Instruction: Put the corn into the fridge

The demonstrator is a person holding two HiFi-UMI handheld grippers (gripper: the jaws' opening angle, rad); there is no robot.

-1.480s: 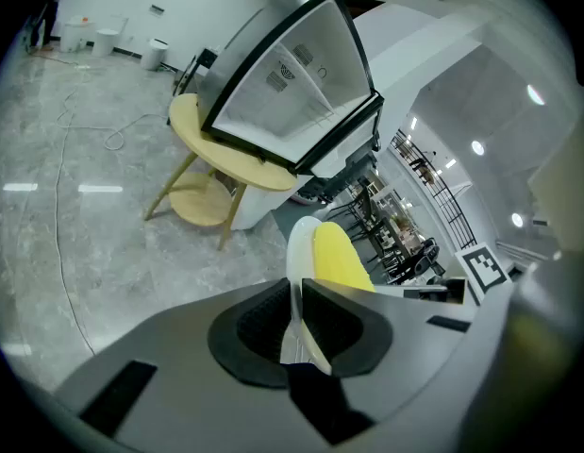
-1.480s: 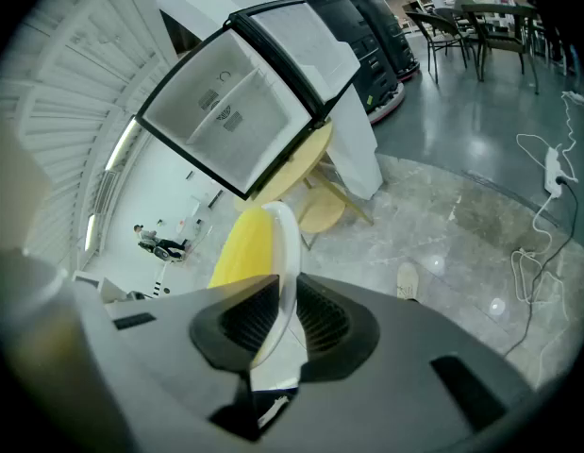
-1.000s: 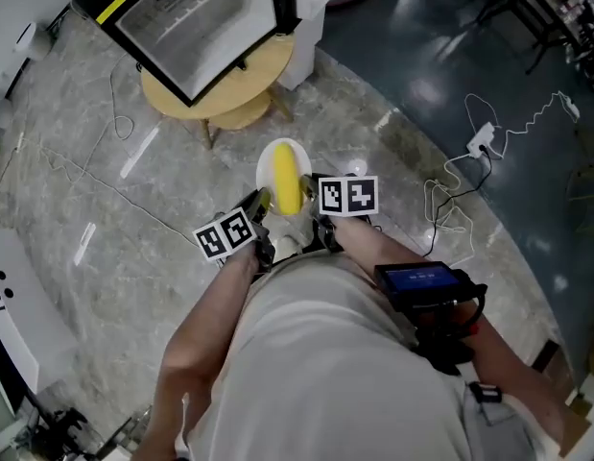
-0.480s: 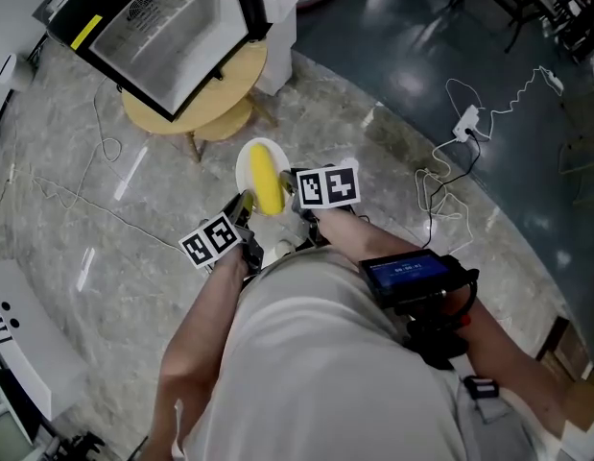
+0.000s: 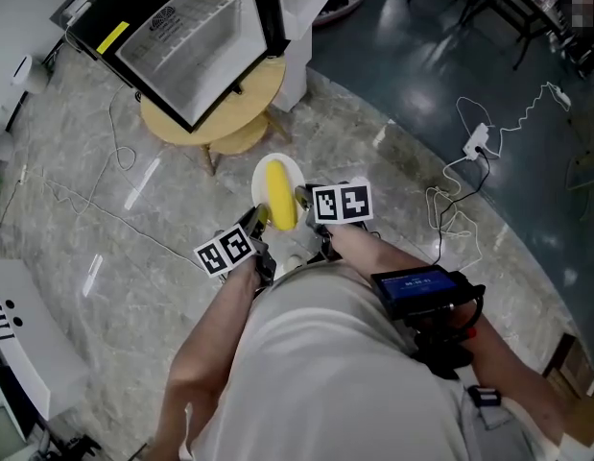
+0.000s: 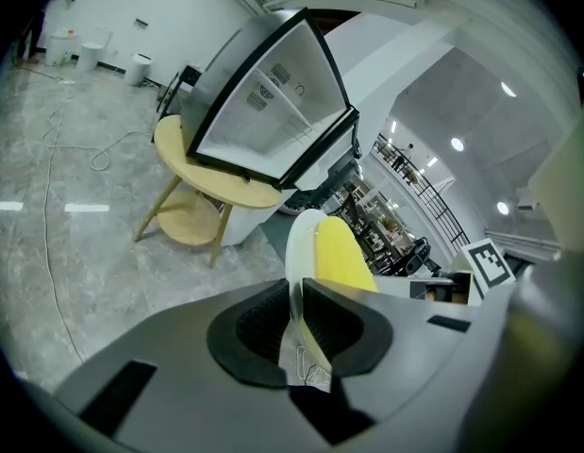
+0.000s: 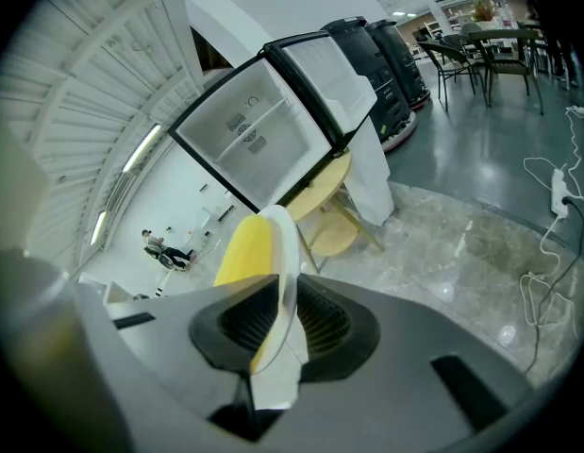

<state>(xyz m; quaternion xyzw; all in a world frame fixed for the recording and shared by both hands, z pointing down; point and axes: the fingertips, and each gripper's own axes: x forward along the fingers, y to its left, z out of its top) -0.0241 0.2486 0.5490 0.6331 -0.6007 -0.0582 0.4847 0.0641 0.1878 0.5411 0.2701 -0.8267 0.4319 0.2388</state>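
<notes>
The left gripper (image 5: 261, 221) and the right gripper (image 5: 303, 200) are each clamped narrowly on the rim of one white plate (image 5: 287, 164), one from either side, with the thin edge pinched between the ribbed pads. The yellow corn (image 5: 280, 195) lies on that plate, held above the floor short of the small fridge (image 5: 196, 36), which stands on a round wooden table (image 5: 244, 99).
</notes>
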